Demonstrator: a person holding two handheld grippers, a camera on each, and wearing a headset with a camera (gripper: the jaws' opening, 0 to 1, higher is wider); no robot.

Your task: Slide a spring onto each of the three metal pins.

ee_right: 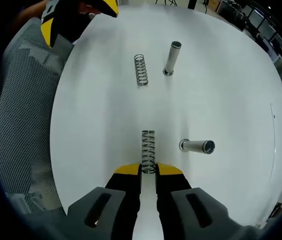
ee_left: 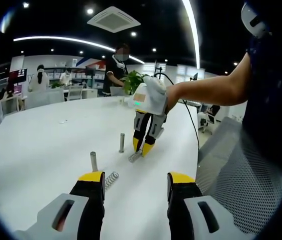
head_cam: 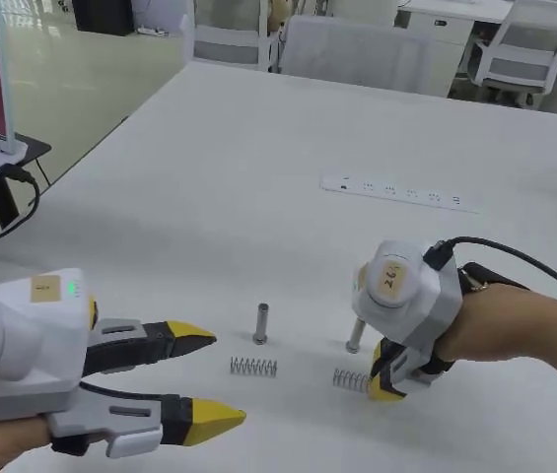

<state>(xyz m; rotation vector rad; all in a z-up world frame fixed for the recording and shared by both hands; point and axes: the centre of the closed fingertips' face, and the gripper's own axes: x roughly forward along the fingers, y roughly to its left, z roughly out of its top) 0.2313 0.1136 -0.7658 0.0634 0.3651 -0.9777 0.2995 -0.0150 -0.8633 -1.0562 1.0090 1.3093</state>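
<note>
right tool (ee_right: 148,169) at bottom centre pinching the end of a spring (ee_right: 148,147) flat on the white desk (ee_right: 106,115), left tool (head_cam: 224,379) wide open lower left, empty

A spring (head_cam: 253,367) lies before each pin (head_cam: 261,323) — on table (head_cam: 258,177).

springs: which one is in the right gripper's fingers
The spring on the person's right, its end pinched by the right gripper; the other spring lies free.

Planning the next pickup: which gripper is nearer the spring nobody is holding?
Left. The left gripper sits open just beside the loose spring, tips toward it; the right gripper is farther off, pinching the other spring near a pin.
</note>
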